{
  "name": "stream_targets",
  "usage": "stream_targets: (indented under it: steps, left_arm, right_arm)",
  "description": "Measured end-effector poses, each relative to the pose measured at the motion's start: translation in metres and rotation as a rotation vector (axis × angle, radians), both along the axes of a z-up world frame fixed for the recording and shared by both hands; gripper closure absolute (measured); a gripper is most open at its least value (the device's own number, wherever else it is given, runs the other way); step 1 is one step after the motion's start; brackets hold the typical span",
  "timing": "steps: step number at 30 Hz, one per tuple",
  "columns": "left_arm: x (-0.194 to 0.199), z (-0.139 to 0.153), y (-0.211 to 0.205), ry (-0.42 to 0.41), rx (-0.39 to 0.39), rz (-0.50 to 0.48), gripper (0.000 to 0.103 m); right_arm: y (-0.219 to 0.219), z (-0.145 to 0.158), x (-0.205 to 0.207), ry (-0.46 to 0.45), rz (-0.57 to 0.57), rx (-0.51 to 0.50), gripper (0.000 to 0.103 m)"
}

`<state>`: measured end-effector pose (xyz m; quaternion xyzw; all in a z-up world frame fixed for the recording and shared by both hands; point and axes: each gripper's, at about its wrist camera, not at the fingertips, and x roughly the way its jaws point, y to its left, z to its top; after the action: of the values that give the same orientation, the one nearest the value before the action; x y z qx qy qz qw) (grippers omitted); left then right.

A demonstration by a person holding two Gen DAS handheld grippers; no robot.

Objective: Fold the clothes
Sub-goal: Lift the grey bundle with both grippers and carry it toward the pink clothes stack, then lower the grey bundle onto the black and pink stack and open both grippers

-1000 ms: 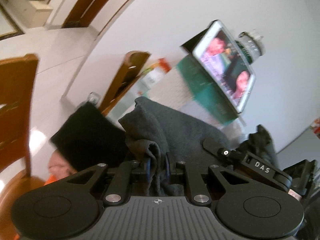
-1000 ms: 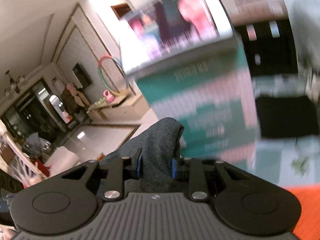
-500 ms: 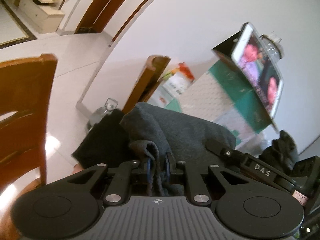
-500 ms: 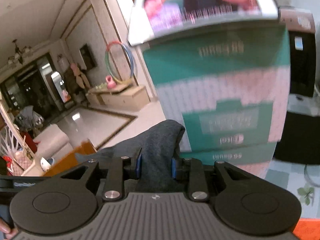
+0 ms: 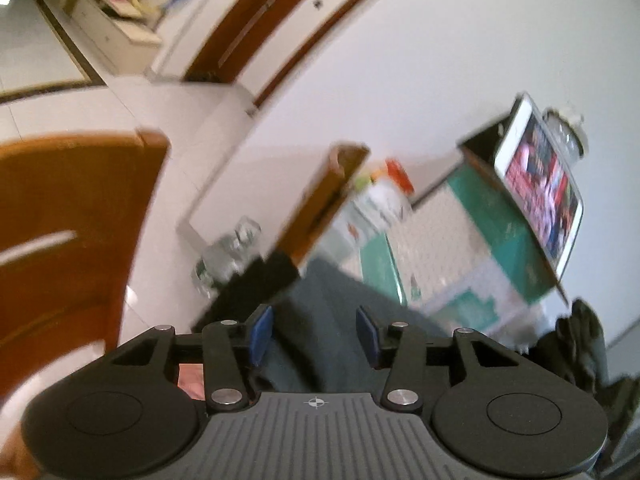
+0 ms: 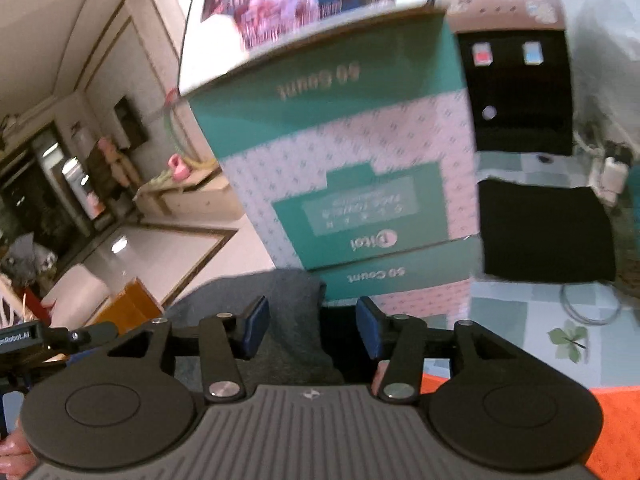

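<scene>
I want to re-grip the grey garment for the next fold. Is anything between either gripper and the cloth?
Nothing visible. The grey garment lies between the just-opened jaws of the left gripper and right gripper. The green-and-white box stands behind it.

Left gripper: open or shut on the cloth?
Open. The left gripper jaws have just been opening; grey cloth lies between the blue pads with gaps on both sides.

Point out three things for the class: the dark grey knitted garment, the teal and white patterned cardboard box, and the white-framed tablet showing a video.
Dark grey knitted garment (image 6: 292, 312): right wrist view, folded edge.
Teal and white patterned cardboard box (image 6: 352, 148): right wrist view, front face.
White-framed tablet (image 5: 544, 184): left wrist view, lit screen.
</scene>
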<state>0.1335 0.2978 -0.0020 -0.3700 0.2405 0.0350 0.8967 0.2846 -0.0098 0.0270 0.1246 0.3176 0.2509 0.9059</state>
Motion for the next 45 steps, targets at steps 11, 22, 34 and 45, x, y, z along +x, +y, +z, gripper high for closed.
stream_targets:
  steps: [11,22,34,45]
  left_arm:
    - [0.039,-0.012,-0.032,0.092,0.16,-0.141,0.071]
    - [0.047,-0.045,-0.036,0.162,0.164,-0.15,0.076]
    - [0.017,0.002,-0.056,0.136,0.283,-0.189,0.026]
    - [-0.04,0.04,-0.1,0.13,0.462,-0.281,0.0]
  right_arm:
    - [0.06,-0.005,0.0,0.002,0.094,-0.093,0.051]
    - [0.052,-0.055,0.045,0.168,0.065,-0.052,0.058]
    - [0.037,-0.003,0.003,0.1,0.048,-0.039,0.025]
    - [-0.005,0.056,-0.083,0.001,0.042,-0.125,0.0]
